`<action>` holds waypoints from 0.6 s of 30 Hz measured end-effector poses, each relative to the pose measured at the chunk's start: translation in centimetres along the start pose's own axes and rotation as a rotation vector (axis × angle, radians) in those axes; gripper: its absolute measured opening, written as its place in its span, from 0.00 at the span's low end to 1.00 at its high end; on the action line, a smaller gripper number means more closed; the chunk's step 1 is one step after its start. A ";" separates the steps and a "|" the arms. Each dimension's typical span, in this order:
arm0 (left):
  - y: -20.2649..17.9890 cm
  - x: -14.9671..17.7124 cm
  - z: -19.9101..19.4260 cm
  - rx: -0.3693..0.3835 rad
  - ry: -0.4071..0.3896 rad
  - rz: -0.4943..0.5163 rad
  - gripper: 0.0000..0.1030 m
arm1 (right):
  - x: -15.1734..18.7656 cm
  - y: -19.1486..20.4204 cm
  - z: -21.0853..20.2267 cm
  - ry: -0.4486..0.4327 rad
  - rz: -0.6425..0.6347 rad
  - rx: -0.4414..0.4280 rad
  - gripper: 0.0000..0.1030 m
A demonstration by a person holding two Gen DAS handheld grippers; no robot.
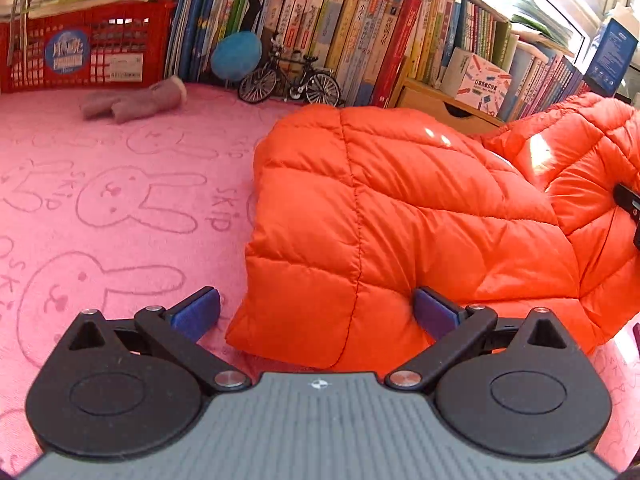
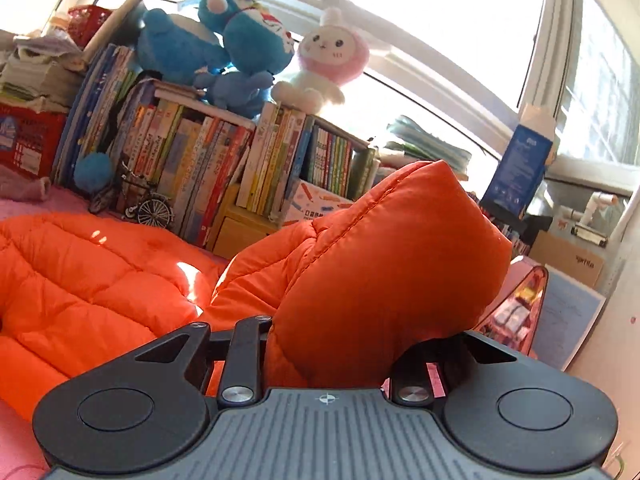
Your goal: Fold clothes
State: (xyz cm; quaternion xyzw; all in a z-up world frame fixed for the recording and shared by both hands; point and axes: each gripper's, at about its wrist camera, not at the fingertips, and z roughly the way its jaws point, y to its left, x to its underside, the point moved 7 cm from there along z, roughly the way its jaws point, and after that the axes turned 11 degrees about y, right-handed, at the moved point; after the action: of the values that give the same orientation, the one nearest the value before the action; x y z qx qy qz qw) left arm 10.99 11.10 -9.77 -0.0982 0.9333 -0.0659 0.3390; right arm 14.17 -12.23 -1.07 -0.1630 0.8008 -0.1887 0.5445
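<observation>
A pink blanket [image 1: 120,208] printed with rabbit outlines covers the surface. At its far edge stands a row of books [image 1: 360,40], with a small model bicycle [image 1: 290,80] in front of them and a red crate [image 1: 86,52] to the left. A grey rolled cloth [image 1: 136,100] lies near the crate. Blue plush toys [image 2: 212,40] and a pink-and-white plush rabbit [image 2: 324,60] sit on top of the books, below a bright window [image 2: 440,12].
</observation>
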 end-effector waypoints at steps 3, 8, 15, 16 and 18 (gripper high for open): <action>-0.5 0.7 0.1 -0.033 -0.022 0.051 1.00 | -1.5 4.8 -2.2 -0.117 -0.205 0.065 0.28; 2.1 0.2 -1.2 0.123 -0.009 -0.027 0.98 | -1.8 12.4 -5.1 -0.286 -0.512 0.058 0.33; 11.4 -1.2 -6.9 0.328 -0.123 -0.328 0.98 | -0.4 18.4 -6.5 -0.405 -0.759 0.058 0.37; 11.8 -1.6 -7.9 0.356 -0.151 -0.338 0.98 | -0.4 18.7 -6.5 -0.409 -0.768 0.060 0.37; 11.3 -2.6 -9.8 0.366 -0.215 -0.302 0.98 | -0.2 19.4 -6.5 -0.416 -0.783 0.060 0.37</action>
State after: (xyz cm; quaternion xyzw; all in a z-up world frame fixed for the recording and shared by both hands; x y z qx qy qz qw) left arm 5.03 23.20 -2.88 -0.1796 0.8393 -0.2727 0.4347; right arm 7.06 5.72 -8.00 -0.4726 0.5463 -0.3673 0.5859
